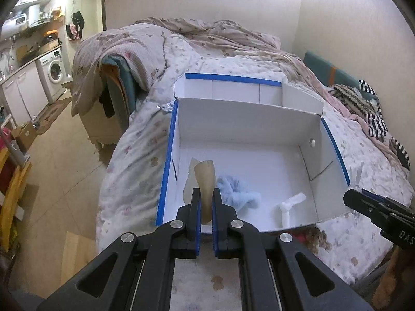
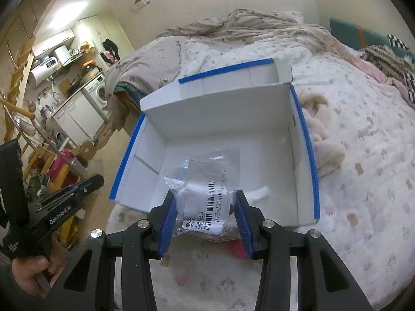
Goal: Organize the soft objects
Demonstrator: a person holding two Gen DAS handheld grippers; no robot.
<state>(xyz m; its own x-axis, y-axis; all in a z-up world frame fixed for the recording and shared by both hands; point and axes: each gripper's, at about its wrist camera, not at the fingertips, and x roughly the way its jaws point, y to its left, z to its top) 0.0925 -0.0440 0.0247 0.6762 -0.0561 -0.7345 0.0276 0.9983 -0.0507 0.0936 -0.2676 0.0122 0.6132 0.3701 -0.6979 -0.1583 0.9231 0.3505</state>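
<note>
An open white box with blue edges (image 1: 259, 119) (image 2: 215, 114) lies on the bed. My left gripper (image 1: 206, 194) is shut on a thin tan, floppy piece (image 1: 203, 178) held over the box's near left corner. Inside the box lie a fluffy light-blue item (image 1: 238, 194) and a white knotted item (image 1: 289, 206). My right gripper (image 2: 205, 199) is shut on a clear plastic bag with a barcode label and something white inside (image 2: 205, 194), held above the box's near edge. Part of the white item (image 2: 259, 193) shows behind the bag.
A beige fluffy item (image 2: 321, 132) lies on the quilt right of the box. Rumpled bedding (image 1: 207, 33) and striped clothes (image 1: 373, 114) fill the far side. The floor (image 1: 64, 160) drops off to the left, with a washing machine (image 1: 53, 71) beyond. A hand (image 2: 28, 277) holds the other gripper.
</note>
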